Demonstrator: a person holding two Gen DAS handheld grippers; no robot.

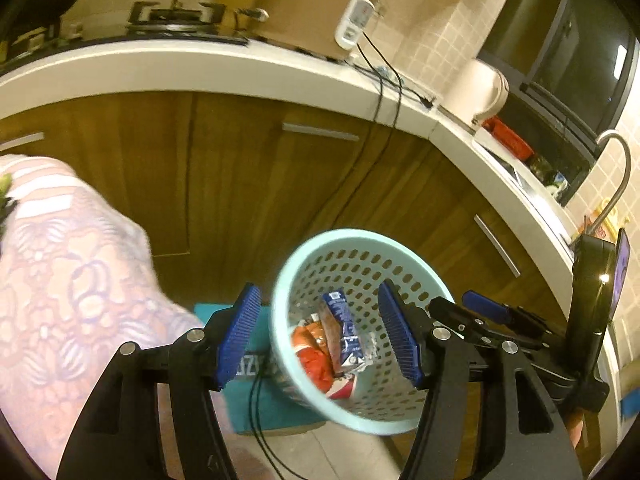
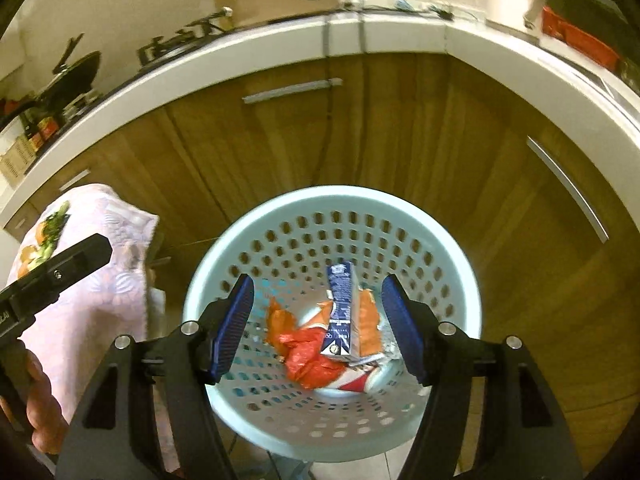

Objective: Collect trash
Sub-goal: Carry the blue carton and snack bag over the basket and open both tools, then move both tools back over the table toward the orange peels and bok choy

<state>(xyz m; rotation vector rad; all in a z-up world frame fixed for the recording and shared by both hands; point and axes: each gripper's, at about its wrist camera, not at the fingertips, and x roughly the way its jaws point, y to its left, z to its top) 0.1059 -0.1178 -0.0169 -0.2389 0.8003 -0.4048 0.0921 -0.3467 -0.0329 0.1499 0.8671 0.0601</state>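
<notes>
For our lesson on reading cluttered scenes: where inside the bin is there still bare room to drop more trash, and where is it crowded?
Bare room: the perforated floor and wall of the light blue bin on the near-left side, between the rim and the orange plastic bag. Crowded: centre-right, where the blue-and-white carton leans over the bag.

White countertop (image 1: pixel 224 65), wooden cabinets (image 2: pixel 400 128), kettle (image 1: pixel 478 92), faucet (image 1: pixel 618 168), patterned cloth (image 1: pixel 60 280)

Perforated plastic basket (image 2: pixel 460 280), wood-grain cabinets (image 2: pixel 400 120)

left gripper (image 1: pixel 320 334) is wide open above a blue basket (image 1: pixel 424 400); a carton (image 1: pixel 344 328) and red wrappers (image 1: pixel 316 360) lie inside; right gripper (image 1: pixel 472 308) is beside it
</notes>
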